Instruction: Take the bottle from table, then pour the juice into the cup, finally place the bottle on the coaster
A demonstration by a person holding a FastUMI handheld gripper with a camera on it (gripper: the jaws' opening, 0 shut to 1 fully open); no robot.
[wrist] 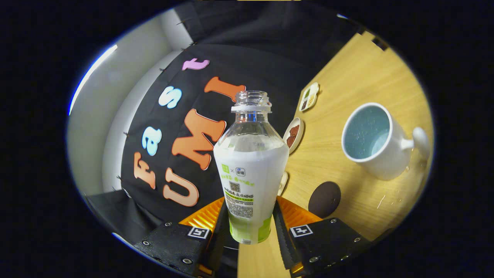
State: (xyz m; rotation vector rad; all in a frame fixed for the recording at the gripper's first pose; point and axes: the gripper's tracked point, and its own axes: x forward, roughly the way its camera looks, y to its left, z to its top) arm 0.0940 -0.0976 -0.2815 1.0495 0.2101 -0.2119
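- Gripper view: I have the bottle (251,170) clamped between my tongs (250,227), both fingers pressing its lower body, cap off.
- It's lifted off the worktop (347,77), so the pickup looks done.
- The cup (372,141) sits to the right, well apart; whether it has juice I can't tell.
- I judge setting down on the dark coaster (324,199), near right, remains.

Bottle (249,181) label print illegible.
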